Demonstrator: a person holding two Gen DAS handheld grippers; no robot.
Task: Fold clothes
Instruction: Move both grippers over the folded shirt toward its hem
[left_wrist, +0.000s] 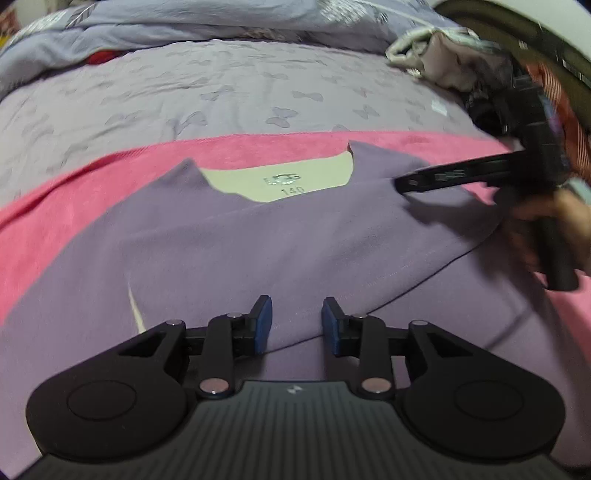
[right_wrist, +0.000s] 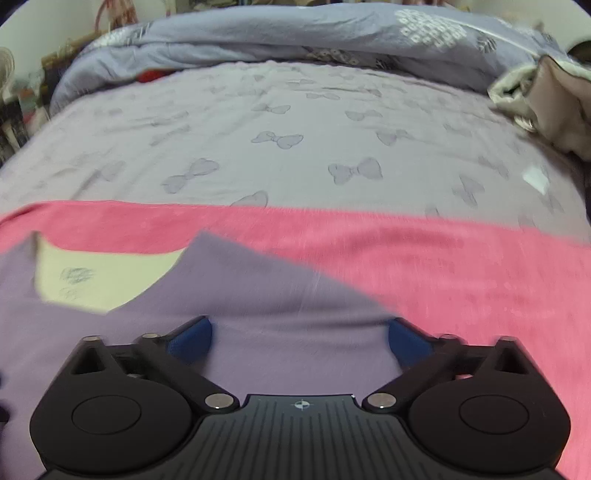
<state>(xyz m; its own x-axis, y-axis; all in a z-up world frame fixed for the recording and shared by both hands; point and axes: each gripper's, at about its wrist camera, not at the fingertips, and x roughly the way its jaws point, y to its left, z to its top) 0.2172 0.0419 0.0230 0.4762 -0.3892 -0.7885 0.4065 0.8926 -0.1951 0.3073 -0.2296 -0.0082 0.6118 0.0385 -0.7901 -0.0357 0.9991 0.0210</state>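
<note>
A purple garment (left_wrist: 258, 236) lies flat on a pink towel (left_wrist: 74, 206) on the bed, its neck opening showing a pale inner label area (left_wrist: 280, 181) marked 140. My left gripper (left_wrist: 296, 321) is open just above the garment's lower part, over a fold edge. My right gripper (right_wrist: 300, 339) is open wide above the garment (right_wrist: 258, 295) near its right shoulder; it also shows in the left wrist view (left_wrist: 402, 183), blurred, at the garment's right shoulder. The pink towel (right_wrist: 443, 266) spreads to the right.
The bed has a lilac sheet with bow prints (right_wrist: 295, 147). A grey-blue quilt (right_wrist: 258, 40) is bunched along the far edge. A crumpled pale garment (right_wrist: 546, 99) lies at the far right. Clutter stands beyond the bed at left (right_wrist: 22, 103).
</note>
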